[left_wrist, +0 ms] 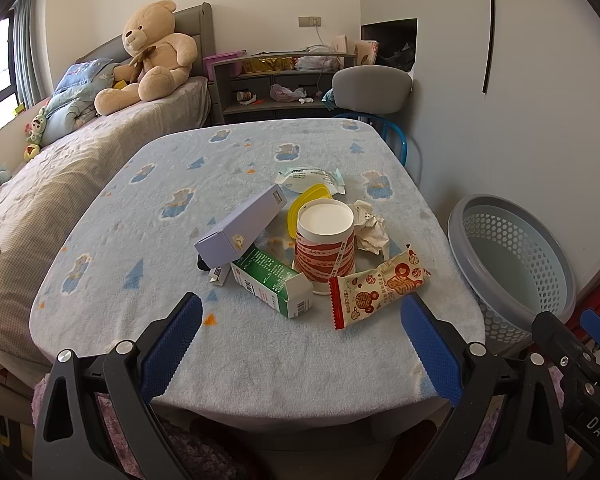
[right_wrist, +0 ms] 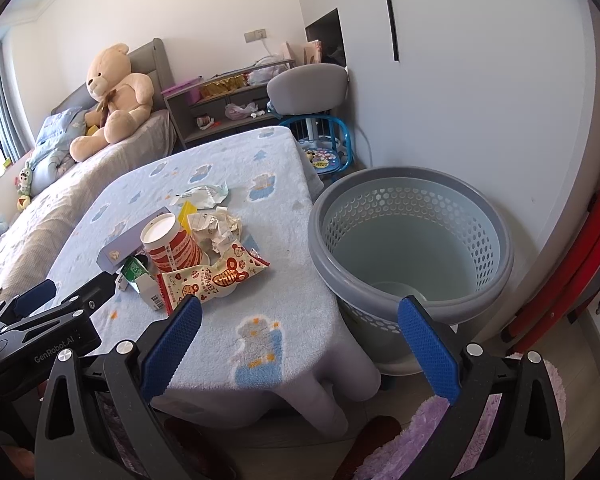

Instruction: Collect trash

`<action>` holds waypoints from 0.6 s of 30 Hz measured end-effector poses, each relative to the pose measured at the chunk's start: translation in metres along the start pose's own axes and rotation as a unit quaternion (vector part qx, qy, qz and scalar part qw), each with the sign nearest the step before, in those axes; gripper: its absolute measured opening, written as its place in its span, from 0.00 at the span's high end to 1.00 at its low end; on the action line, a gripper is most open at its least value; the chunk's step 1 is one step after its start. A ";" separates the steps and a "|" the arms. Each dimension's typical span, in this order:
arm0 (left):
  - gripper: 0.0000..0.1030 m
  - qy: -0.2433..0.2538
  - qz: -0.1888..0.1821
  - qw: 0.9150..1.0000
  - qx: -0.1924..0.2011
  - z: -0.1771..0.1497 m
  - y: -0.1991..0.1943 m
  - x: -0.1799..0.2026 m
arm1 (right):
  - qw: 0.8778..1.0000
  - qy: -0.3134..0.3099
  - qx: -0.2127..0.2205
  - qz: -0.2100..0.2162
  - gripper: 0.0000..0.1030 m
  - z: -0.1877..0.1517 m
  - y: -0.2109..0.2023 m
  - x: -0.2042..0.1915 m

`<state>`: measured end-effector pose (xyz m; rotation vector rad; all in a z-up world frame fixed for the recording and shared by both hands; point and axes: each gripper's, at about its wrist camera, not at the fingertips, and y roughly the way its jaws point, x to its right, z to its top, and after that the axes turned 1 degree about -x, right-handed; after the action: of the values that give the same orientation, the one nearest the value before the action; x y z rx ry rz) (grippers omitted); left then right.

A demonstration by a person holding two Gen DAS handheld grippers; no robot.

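Note:
A pile of trash lies on the blue-blanketed table (left_wrist: 140, 320): a lavender box (left_wrist: 242, 230), a green and white carton (left_wrist: 274, 284), a red and white paper cup (left_wrist: 326, 246), a yellow lid (left_wrist: 310, 200), crumpled paper (left_wrist: 370, 228), a red-patterned snack wrapper (left_wrist: 380, 286) and a white wrapper (left_wrist: 310, 178). My left gripper (left_wrist: 300, 344) is open and empty at the table's near edge, short of the pile. My right gripper (right_wrist: 300, 344) is open and empty, between the table corner and the grey perforated basket (right_wrist: 412, 236). The basket holds no trash that I can see.
The basket (left_wrist: 508, 256) stands on the floor right of the table. A bed with a teddy bear (left_wrist: 152, 52) runs along the left. A grey shelf (left_wrist: 276, 84) and a chair (left_wrist: 372, 88) stand behind the table. The wall is close on the right.

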<state>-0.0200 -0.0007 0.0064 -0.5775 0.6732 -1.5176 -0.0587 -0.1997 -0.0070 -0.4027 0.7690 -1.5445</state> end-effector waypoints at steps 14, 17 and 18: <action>0.08 0.000 0.000 1.000 0.000 0.000 0.000 0.000 | 1.000 0.000 0.001 0.000 0.06 0.000 -0.001 0.000; 0.08 0.000 0.000 1.000 0.000 0.000 0.001 0.000 | 1.000 0.000 0.000 0.000 0.06 0.000 0.000 0.000; 0.08 0.000 0.000 1.000 0.000 0.000 0.001 0.000 | 1.000 0.000 0.001 0.000 0.06 -0.001 0.000 0.000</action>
<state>-0.0199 -0.0010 0.0057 -0.5768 0.6734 -1.5180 -0.0590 -0.1992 -0.0078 -0.4007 0.7684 -1.5449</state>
